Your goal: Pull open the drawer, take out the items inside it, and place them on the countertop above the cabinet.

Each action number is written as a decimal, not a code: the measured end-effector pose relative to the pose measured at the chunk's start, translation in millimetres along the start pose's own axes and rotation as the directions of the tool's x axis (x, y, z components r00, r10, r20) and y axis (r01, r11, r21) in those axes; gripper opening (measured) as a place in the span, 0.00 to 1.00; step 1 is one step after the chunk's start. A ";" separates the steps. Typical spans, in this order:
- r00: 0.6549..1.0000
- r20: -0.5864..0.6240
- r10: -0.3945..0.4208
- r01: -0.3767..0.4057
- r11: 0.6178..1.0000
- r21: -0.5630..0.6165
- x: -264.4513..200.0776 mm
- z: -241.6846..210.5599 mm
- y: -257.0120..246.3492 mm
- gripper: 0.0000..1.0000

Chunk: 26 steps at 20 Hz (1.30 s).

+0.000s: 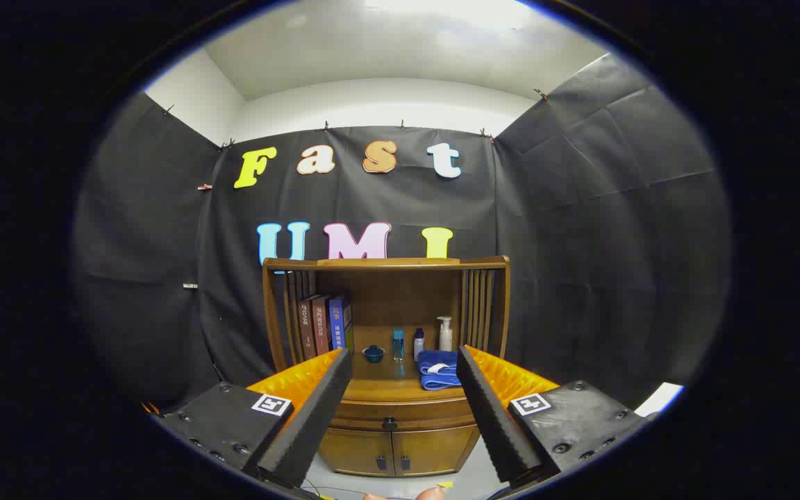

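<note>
A small wooden cabinet (pixel 386 389) stands against the booth's back wall, well beyond my fingers. Its drawer (pixel 400 417) sits closed under the countertop (pixel 382 385), with a dark round knob (pixel 389 423) at its middle. Below the drawer are two small doors (pixel 396 450). My gripper (pixel 403 410) is open, with wide space between the fingers and nothing held; the drawer front shows in the gap between them. The drawer's contents are hidden.
On the countertop are a folded blue towel (pixel 438 369), a small blue bowl (pixel 373 353), a blue bottle (pixel 398 344), a small white bottle (pixel 419 344) and a pump bottle (pixel 445 334). Several books (pixel 323 323) stand at its left. A fingertip (pixel 431 492) shows below the fingers.
</note>
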<state>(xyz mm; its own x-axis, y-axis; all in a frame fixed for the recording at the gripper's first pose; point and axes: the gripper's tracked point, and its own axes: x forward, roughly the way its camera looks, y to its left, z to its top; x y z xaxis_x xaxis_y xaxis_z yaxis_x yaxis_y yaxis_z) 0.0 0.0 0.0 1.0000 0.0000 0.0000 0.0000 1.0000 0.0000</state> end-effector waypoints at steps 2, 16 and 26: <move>1.000 0.002 0.014 -0.014 1.000 -0.009 -0.7 -0.7 1.1 0.99; 1.000 -0.010 0.026 -0.027 0.999 -0.028 -0.2 -1.8 2.6 0.99; 0.998 0.028 0.053 -0.053 0.998 -0.018 2.0 3.1 5.4 0.99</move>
<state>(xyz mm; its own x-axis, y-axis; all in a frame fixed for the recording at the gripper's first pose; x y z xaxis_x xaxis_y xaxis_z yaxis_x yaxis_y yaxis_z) 2.0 5.4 3.1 0.9982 0.0533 0.0281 -0.0528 0.9984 -0.0179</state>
